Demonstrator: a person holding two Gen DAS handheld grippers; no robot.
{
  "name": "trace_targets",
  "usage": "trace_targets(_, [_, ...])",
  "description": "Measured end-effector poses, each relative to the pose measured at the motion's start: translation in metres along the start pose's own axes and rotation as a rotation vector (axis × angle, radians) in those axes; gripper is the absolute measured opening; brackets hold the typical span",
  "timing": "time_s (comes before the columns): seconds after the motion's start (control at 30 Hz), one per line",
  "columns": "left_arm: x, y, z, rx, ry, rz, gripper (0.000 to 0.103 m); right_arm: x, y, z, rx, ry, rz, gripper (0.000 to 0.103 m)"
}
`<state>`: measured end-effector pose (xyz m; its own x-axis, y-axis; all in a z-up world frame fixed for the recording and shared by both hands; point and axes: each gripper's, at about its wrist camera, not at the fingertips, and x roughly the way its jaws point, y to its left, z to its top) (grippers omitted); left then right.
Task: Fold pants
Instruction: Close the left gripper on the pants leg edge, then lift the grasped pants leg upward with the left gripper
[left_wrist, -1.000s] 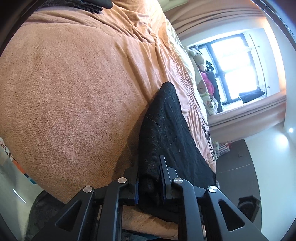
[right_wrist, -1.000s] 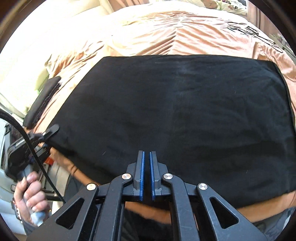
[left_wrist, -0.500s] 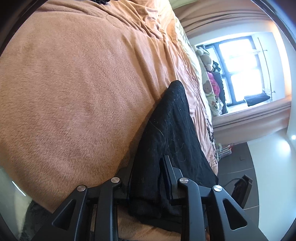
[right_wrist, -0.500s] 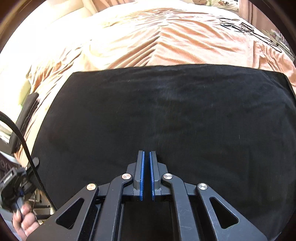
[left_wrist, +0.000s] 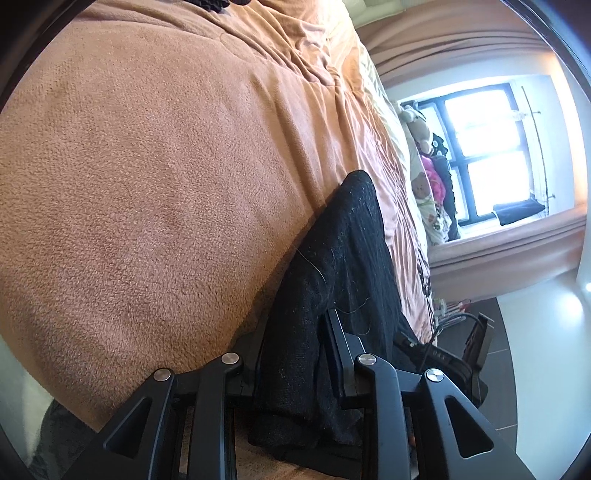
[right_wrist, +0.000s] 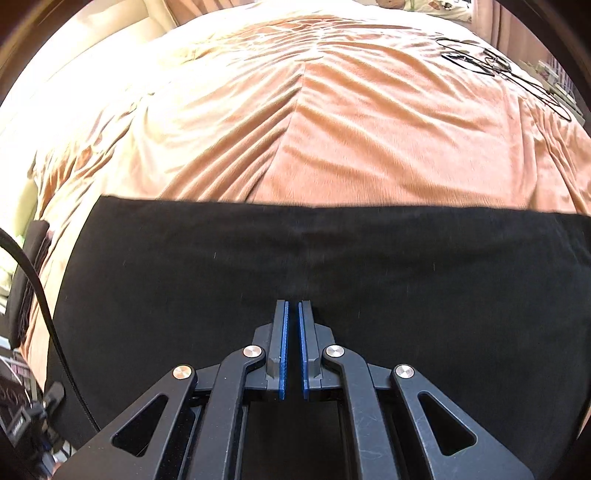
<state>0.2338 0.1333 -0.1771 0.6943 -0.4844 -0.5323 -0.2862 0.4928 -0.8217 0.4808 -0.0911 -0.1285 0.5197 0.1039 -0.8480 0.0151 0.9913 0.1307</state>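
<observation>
The black pants (right_wrist: 295, 251) lie flat in a wide folded band across the orange blanket (right_wrist: 314, 129). My right gripper (right_wrist: 291, 302) hovers over their middle, pointing steeply down, shut, with nothing between its blue pads. In the left wrist view the pants (left_wrist: 351, 240) run away from me along the edge of the bed. My left gripper (left_wrist: 293, 321) has their thick near corner between its fingers, and the cloth fills the gap and hides the left finger.
The blanket (left_wrist: 166, 184) covers the whole bed. Black cables (right_wrist: 498, 66) lie at its far right. A dark folded item (right_wrist: 33, 266) sits at the left edge, with a black cable (right_wrist: 40, 295) beside it. Stuffed toys (left_wrist: 424, 173) sit by the window (left_wrist: 487, 155).
My right gripper slid across the pants toward their far edge, which now sits lower in its view. My left jaws stand a little wider, with the cloth still between them.
</observation>
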Motion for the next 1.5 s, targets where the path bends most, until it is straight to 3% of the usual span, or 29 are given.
trace_targets(0.17, [-0.002, -0.004, -0.004, 0.012, -0.009, 0.014, 0.025, 0.008, -0.002, 0.010, 0.007, 0.006, 0.007, 0.002])
trace_targets(0.4, [-0.012, -0.020, -0.005, 0.057, -0.024, 0.005, 0.015, -0.002, -0.010, -0.007, 0.034, 0.040, 0.093, 0.002])
trace_targets(1.07, [-0.036, -0.097, -0.017, 0.236, -0.063, -0.039, 0.014, -0.067, -0.012, -0.116, -0.058, 0.075, 0.300, 0.002])
trace_targets(1.27, [-0.038, -0.126, -0.024, 0.300, -0.066, -0.049, 0.014, -0.093, -0.031, -0.129, -0.077, 0.030, 0.332, 0.003])
trace_targets(1.5, [-0.041, -0.160, -0.038, 0.374, -0.064, -0.064, 0.014, -0.127, -0.083, -0.128, 0.009, -0.060, 0.343, 0.003])
